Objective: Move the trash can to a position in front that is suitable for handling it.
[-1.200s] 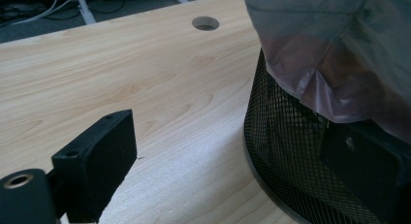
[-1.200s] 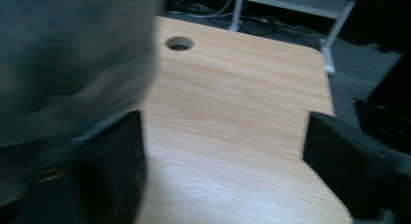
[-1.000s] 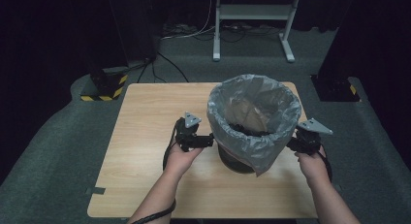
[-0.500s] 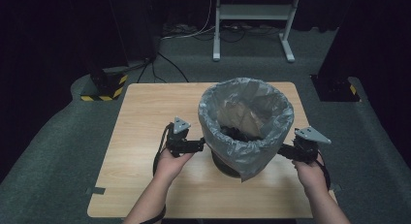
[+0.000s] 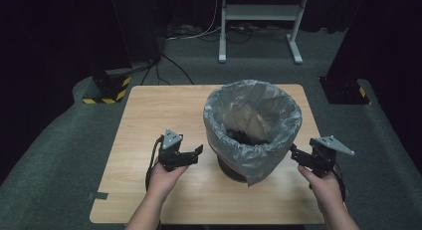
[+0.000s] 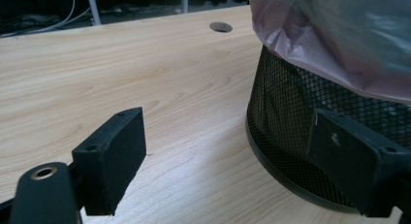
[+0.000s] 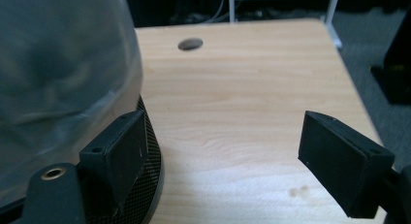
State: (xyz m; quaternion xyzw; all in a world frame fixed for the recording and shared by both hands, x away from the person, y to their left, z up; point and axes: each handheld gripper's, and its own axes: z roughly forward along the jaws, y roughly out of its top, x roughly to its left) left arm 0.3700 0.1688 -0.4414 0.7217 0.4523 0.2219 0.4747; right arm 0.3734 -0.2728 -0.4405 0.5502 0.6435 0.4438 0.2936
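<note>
- Two grippers are held off the lined mesh bin, which stands near the table's right edge.
- Left gripper: jaws wide, empty.
- Right gripper: jaws just opened wide, nothing between them.
- The liner seems fitted; next, a check or withdrawal is judged likely.

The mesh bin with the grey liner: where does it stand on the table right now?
In the high view the mesh bin stands right of centre on the wooden table, between the open left gripper and the open right gripper, touching neither.
</note>
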